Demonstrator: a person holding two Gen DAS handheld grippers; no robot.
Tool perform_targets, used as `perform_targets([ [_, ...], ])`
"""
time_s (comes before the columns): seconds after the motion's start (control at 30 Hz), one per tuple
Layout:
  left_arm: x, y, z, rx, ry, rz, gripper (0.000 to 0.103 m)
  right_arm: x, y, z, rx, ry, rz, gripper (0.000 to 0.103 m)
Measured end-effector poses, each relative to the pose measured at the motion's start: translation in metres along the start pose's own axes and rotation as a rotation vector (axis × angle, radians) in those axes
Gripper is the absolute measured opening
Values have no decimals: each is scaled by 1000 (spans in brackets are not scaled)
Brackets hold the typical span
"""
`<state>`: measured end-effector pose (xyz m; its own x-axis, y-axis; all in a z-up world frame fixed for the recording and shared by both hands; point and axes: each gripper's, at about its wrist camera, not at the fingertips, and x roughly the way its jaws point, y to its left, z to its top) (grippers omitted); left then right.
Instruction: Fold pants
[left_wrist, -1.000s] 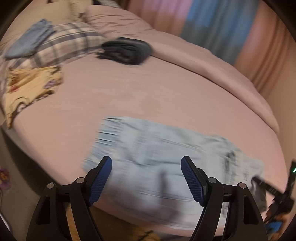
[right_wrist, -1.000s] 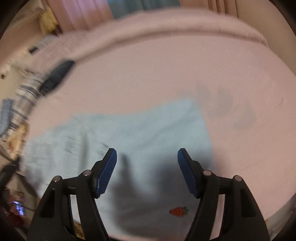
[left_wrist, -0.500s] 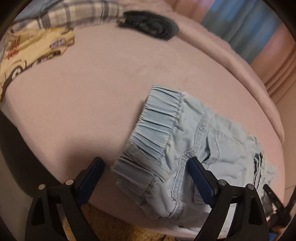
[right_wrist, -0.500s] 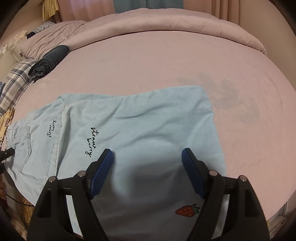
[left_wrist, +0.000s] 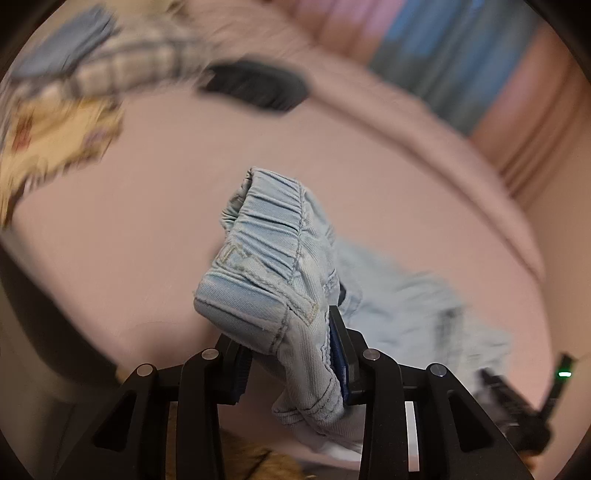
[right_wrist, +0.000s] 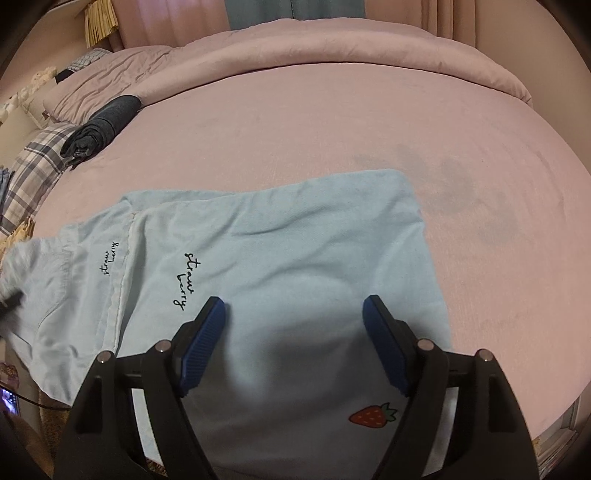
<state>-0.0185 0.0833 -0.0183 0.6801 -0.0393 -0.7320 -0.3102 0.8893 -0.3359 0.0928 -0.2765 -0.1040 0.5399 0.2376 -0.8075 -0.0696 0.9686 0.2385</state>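
Left wrist: fingers (left_wrist: 291, 354) closing on pants (left_wrist: 273, 266) waistband; right fingers (right_wrist: 293, 339) apart, empty; pink bed (right_wrist: 332, 122).

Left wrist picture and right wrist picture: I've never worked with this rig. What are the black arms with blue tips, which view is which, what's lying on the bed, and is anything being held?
The black arms with blue pads are two hand-held grippers; a person carries one in each hand. Each picture comes from a camera on one gripper, looking forward along its fingers.

In the left wrist view, the left gripper is closing on the gathered waistband of the light blue pants, which is bunched between its pads and raised off the pink bed.

In the right wrist view, the right gripper is open above the pant legs, holding nothing. The pants lie spread flat there, with "strawberry" lettering and a strawberry print.

Also on the bed: a dark folded garment and a plaid pillow towards the headboard.
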Motion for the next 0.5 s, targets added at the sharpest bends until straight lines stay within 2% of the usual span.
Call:
perform_targets([
  [0.07, -21, -29, 10, 60, -52, -78, 35, -2, -3, 0, 18, 0, 11, 76],
  [0.17, -36, -71, 12, 148, -63, -191, 35, -8, -11, 1, 55, 2, 35, 75],
  [0.27, -36, -119, 7, 250, -33, -295, 35, -17, -19, 1, 76, -11, 33, 74],
  [0.37, -25, -169, -5, 356, -11, -331, 35, -30, -32, -1, 110, -38, 26, 74],
  [0.5, 12, -217, -30, 444, 107, -388, 35, -47, -58, -4, 172, -77, -5, 76],
])
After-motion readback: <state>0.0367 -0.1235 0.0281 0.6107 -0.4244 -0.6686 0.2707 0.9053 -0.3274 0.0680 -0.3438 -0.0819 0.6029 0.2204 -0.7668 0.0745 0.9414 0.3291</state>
